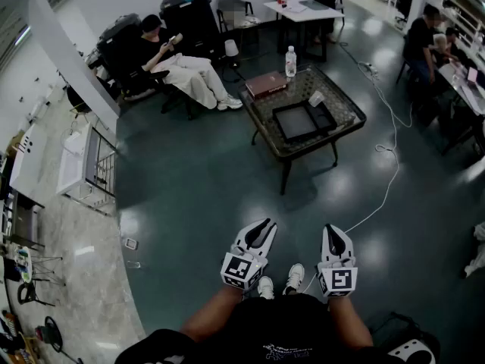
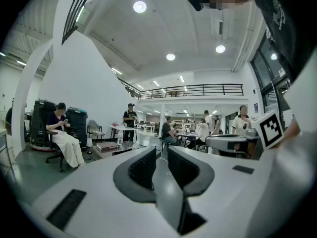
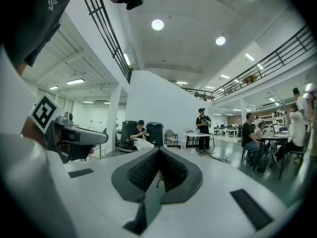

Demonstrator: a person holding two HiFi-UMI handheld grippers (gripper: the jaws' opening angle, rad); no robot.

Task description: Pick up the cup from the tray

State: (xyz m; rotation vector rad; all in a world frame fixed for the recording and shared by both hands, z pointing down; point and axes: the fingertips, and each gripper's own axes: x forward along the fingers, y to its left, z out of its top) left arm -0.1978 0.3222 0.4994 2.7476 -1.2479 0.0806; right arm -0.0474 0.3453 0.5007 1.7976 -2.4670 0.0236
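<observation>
The black tray (image 1: 300, 122) lies on a glass-topped coffee table (image 1: 345, 111) several steps ahead of me in the head view. A small pale cup (image 1: 316, 98) stands at the tray's far right corner; whether it is on the tray or just beside it I cannot tell. My left gripper (image 1: 265, 227) (image 2: 161, 156) and right gripper (image 1: 334, 231) (image 3: 159, 153) hang side by side over the floor near my feet, far from the table. Both point level toward the room. Only a narrow slit shows between the left jaws, the right jaws meet, and neither holds anything.
A water bottle (image 1: 290, 61) and a reddish box (image 1: 266, 84) also sit on the coffee table. A white cable (image 1: 388, 174) runs across the dark green floor to its right. A seated person (image 1: 179, 65) is at the far left, other people work at desks on the right, and shelving (image 1: 87, 165) lines the left wall.
</observation>
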